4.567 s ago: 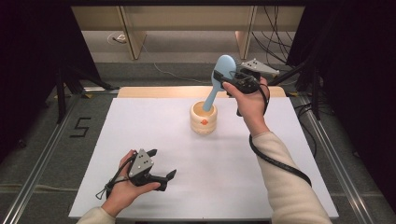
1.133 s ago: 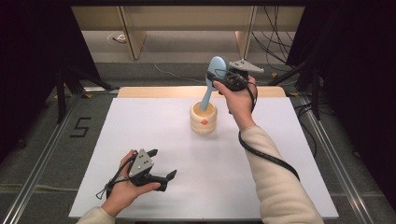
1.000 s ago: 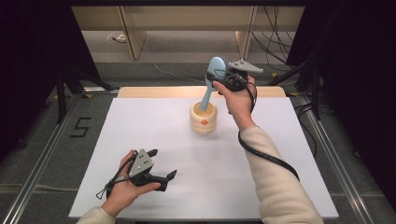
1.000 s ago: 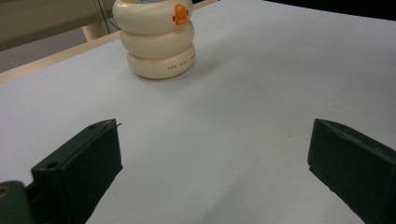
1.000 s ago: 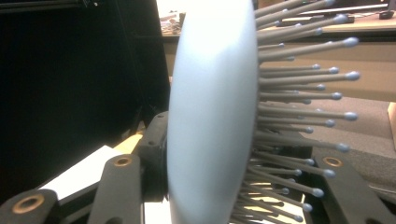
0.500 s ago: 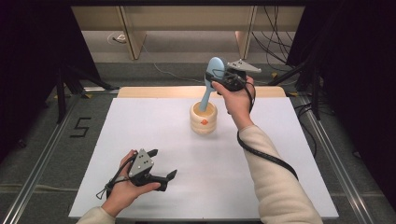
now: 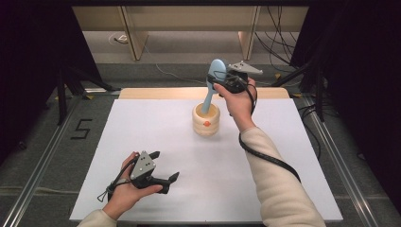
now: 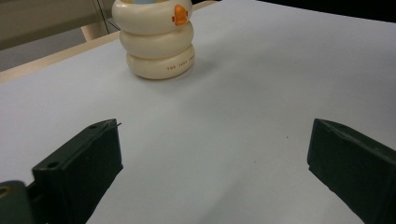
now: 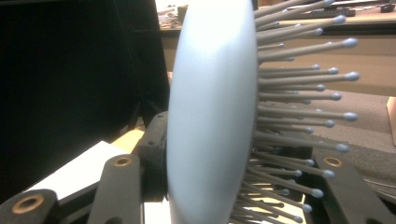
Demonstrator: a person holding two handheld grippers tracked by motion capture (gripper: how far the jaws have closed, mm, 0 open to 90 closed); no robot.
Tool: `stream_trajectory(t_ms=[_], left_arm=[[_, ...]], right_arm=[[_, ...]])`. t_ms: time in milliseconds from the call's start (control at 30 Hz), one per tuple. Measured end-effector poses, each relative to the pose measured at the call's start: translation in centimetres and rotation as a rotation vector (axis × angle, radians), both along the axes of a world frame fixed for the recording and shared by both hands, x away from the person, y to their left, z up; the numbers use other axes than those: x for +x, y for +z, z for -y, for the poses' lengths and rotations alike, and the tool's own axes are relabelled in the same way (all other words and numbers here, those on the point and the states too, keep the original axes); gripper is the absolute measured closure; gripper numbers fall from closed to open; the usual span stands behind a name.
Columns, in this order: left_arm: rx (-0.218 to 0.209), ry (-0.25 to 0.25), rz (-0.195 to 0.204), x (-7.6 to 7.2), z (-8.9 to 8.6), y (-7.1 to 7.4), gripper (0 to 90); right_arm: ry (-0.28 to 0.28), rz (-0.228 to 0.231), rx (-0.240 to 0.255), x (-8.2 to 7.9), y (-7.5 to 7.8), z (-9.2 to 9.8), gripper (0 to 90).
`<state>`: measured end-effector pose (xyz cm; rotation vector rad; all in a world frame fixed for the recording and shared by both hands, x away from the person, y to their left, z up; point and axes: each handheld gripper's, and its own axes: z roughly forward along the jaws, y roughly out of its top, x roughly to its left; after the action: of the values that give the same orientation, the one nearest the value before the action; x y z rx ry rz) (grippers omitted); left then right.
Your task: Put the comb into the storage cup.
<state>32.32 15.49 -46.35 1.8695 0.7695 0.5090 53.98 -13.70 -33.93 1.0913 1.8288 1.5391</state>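
Here the right hand-held gripper (image 7: pixel 218 81) clamps a pale blue hairbrush (image 9: pixel 210 112) with ball-tipped grey bristles

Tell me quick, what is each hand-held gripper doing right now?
Left hand-held gripper: open, holding nothing, low over the white table.
Right hand-held gripper: shut on the blue hairbrush, whose handle stands in the cream holder.
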Motion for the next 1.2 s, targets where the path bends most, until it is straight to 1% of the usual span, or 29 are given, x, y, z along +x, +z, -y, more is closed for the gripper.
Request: stream_trajectory(t_ms=[600,1200], left_arm=[[-0.001,-0.001,0.002,0.0,0.0,0.0,2.5],[-0.002,-0.001,0.001,0.0,0.0,0.0,2.5]], right_arm=[[0.001,-0.014,-0.012,0.1,-0.7,-0.4,49.7],[0.004,-0.037,-0.022,0.2,-1.9,-0.7,49.6]])
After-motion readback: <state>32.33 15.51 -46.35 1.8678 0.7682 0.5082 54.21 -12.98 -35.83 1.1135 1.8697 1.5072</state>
